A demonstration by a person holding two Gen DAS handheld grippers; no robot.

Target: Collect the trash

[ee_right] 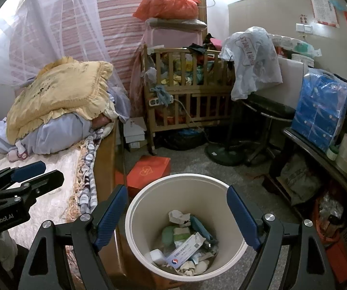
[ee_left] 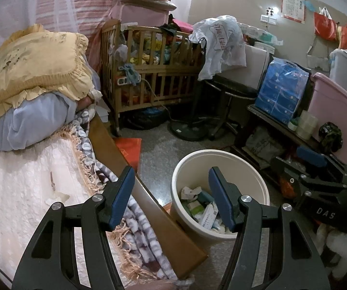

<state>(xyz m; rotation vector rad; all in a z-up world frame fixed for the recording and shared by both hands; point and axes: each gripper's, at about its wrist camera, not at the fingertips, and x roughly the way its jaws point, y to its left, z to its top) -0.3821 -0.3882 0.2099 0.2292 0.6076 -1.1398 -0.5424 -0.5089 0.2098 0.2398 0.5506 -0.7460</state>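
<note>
A cream waste bin (ee_right: 149,193) stands on the floor beside the bed, and it also shows in the left wrist view (ee_left: 246,166). It holds several pieces of trash (ee_right: 185,244): crumpled tissue, small boxes and wrappers. My right gripper (ee_right: 177,207) is open and empty, directly above the bin's mouth. My left gripper (ee_left: 171,188) is open and empty, above the bed's wooden edge (ee_left: 125,159) and the bin's left rim. The left gripper also shows at the left of the right wrist view (ee_right: 40,172), over the bed.
A bed with a white quilt (ee_left: 23,188), yellow pillow (ee_left: 33,67) and fringed blanket lies at the left. A wooden crib (ee_left: 149,67) stands behind. An orange box (ee_right: 149,171) lies on the floor by the bin. A cluttered low shelf (ee_left: 294,130) and fan base (ee_left: 188,128) stand at the right.
</note>
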